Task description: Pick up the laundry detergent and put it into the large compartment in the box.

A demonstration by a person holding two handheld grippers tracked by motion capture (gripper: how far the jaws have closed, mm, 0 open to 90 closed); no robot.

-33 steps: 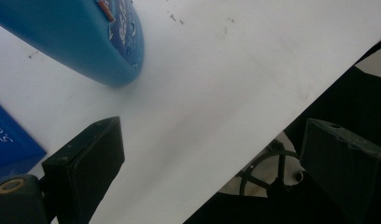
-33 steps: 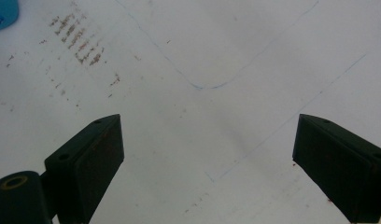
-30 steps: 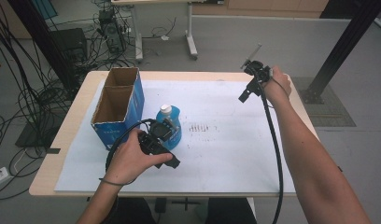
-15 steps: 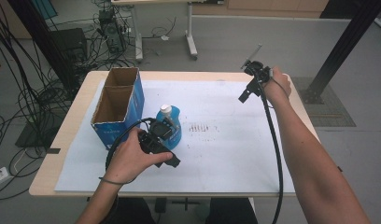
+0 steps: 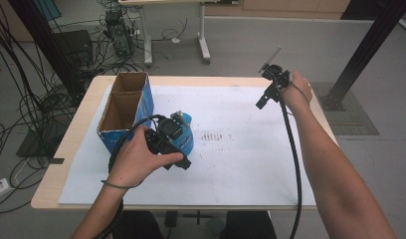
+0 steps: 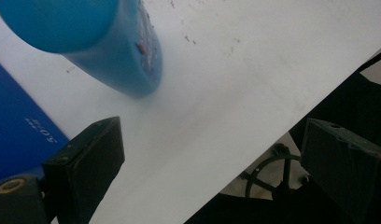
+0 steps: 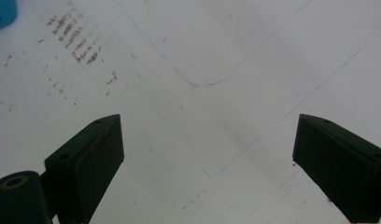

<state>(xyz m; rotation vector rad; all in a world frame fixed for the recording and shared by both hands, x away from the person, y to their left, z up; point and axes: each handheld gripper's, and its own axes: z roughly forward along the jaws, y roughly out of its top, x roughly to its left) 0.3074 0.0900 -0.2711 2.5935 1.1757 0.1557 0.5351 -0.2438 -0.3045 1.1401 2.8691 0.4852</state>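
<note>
A blue bottle (image 5: 187, 135) stands on the white paper sheet (image 5: 241, 149), just right of an open blue cardboard box (image 5: 125, 108). A hand holds my left gripper (image 5: 177, 155) low against the bottle's near side. Its jaws stand wide apart with nothing between them. In the left gripper view (image 6: 212, 154) the bottle (image 6: 109, 46) leans in at the top left, beyond the jaws, and the box (image 6: 16, 126) is at the left. My right gripper (image 5: 266, 97) hangs above the table's far right part. In the right gripper view (image 7: 207, 154) it is open over bare, smudged paper.
The table's near edge and a chair base (image 6: 268, 172) lie past the left gripper's jaws. Brown smudges (image 5: 213, 137) mark the paper's middle. Cables (image 5: 37, 99) and a dark post (image 5: 365, 55) flank the table on the floor.
The left hand has edged slightly forward beside the bottle, so its gripper now covers the bottle's cap. The right gripper has stayed where it was.
</note>
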